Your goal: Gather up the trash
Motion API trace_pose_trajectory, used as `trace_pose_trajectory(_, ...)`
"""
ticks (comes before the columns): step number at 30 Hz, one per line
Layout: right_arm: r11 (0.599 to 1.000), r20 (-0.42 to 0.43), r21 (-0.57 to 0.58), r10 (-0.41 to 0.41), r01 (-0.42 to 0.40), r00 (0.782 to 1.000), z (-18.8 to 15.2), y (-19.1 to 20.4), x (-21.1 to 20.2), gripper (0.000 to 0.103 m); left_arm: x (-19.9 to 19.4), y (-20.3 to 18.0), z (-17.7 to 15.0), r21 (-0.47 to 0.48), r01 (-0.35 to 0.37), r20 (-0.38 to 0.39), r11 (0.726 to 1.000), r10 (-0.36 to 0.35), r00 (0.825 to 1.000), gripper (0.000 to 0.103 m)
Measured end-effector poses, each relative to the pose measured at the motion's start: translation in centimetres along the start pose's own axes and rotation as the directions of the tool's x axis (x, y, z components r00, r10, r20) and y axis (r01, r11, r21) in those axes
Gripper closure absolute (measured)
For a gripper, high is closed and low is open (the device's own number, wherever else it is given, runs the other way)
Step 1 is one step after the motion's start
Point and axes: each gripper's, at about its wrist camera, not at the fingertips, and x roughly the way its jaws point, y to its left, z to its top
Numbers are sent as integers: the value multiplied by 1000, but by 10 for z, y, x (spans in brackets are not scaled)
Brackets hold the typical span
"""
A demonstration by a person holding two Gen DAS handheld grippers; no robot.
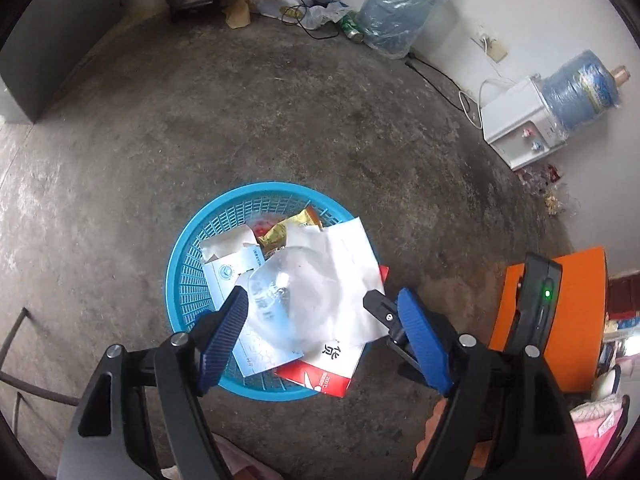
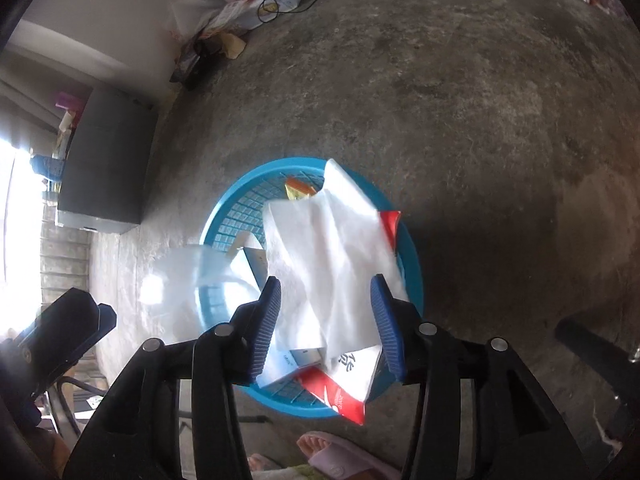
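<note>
A blue plastic basket [image 1: 188, 256] stands on the concrete floor, full of trash: white paper sheets [image 1: 344, 264], a clear plastic bag [image 1: 288, 292], a white and blue box [image 1: 224, 276], a yellow wrapper [image 1: 280, 232] and a red packet [image 1: 320, 380]. My left gripper [image 1: 322, 320] is open just above the basket, with the clear bag between its fingers. My right gripper [image 2: 326, 312] is open above the same basket [image 2: 412, 264], with white paper [image 2: 320, 240] between its fingers. The clear bag [image 2: 188, 280] hangs blurred at the left. The right gripper's tip [image 1: 380, 308] shows in the left view.
Litter and cables [image 1: 280, 4] lie by the far wall beside a wrapped water bottle [image 1: 396, 12]. A water dispenser [image 1: 532, 120] stands at the right wall. A dark cabinet [image 2: 108, 168] stands left. A pink slipper [image 2: 344, 460] is near the basket.
</note>
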Motion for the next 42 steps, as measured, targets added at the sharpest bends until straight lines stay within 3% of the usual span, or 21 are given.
trace_pose_trajectory(2,1000,17,2,13,-13,1000,-2,-2,-7,53,-6,1,-1,-7,38,11,999,-37,999,28)
trace_pose_trajectory(8,999,54,-6,38,-38,998,-2,-2,-23,53,-38,-5,-5,27,45,77,999,-47,996,28)
trace_pose_trajectory(13,997,103,11,70,-72,992,0,-3,-42,52,-93,-8,-13,51,71,169,996,-78,983,28)
trace_pose_trajectory(19,994,180,-40,104,-98,978,-3,20,-81,50,-182,-25,-54,225,-32,360,974,-53,931,28)
trace_pose_trajectory(22,988,223,-117,126,-102,967,-13,45,-106,46,-223,-21,-80,239,-65,426,969,-45,904,24)
trace_pose_trajectory(25,967,270,-239,156,-91,950,-33,83,-138,38,-263,-6,-106,178,-86,481,980,-11,877,18)
trace_pose_trajectory(30,890,328,-449,243,-75,913,-86,145,-186,22,-325,32,-160,21,-144,580,989,105,808,6)
trace_pose_trajectory(35,784,351,-620,325,-43,878,-151,193,-217,8,-366,67,-215,-151,-226,607,962,271,747,6)
trace_pose_trajectory(38,722,336,-692,350,-23,874,-186,215,-223,8,-386,87,-249,-278,-273,613,921,389,688,6)
trace_pose_trajectory(42,614,273,-789,400,-35,875,-229,238,-226,8,-401,105,-295,-468,-344,565,814,575,591,6)
